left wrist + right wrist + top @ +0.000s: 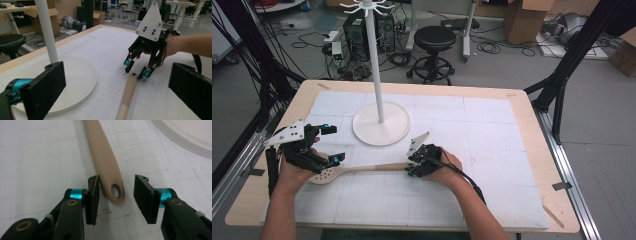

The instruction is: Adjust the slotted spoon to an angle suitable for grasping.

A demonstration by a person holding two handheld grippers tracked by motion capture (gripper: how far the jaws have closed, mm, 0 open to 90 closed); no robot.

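A pale wooden spoon (372, 167) lies flat on the white mat, its perforated head at the left and its handle pointing right. My right gripper (411, 164) straddles the handle's end. In the right gripper view the spoon (105, 157) ends between the jaws of my right gripper (116, 198); one pad grazes the handle, and the other stands clear of it, so the gripper is open. My left gripper (333, 144) hovers by the spoon's head with its jaws wide open. In its own view the spoon's handle (127, 95) runs toward the right gripper (137, 70).
A white stand with a round base (381, 129) and a tall pole rises behind the spoon at mid-table, seen close in the left gripper view (75, 82). The mat (492, 125) covers most of the wooden table. A stool and cables sit beyond the far edge.
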